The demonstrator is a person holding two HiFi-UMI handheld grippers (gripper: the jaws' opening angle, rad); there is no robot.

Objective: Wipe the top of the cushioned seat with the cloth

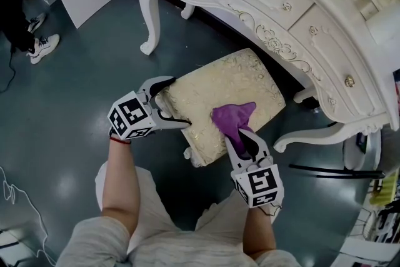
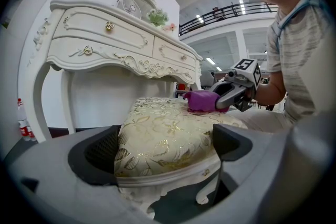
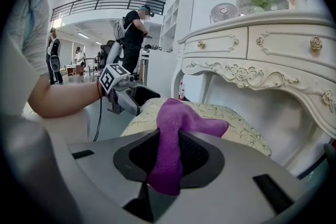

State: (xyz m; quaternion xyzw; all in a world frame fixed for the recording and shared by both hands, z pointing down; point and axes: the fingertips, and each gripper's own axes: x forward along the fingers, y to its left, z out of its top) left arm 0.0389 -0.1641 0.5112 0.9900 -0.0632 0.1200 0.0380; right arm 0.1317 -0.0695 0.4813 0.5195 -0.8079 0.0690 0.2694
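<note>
— Right gripper (image 1: 242,141)?
— Clamped almost closed on purple cloth (image 1: 232,117). Stretched lengthwise straight ahead from the jaws, free tip bent rightward, lying on the seat (image 1: 206,94) top.
— Left gripper (image 1: 180,103)?
— Spread wide, gripping the seat's near corner, one pad on each side. Cloth farther ahead, to the right.

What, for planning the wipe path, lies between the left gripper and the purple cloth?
Only the bare top of the cream, gold-flowered cushioned seat, from the left gripper at its corner to the purple cloth; head view shows it.
</note>
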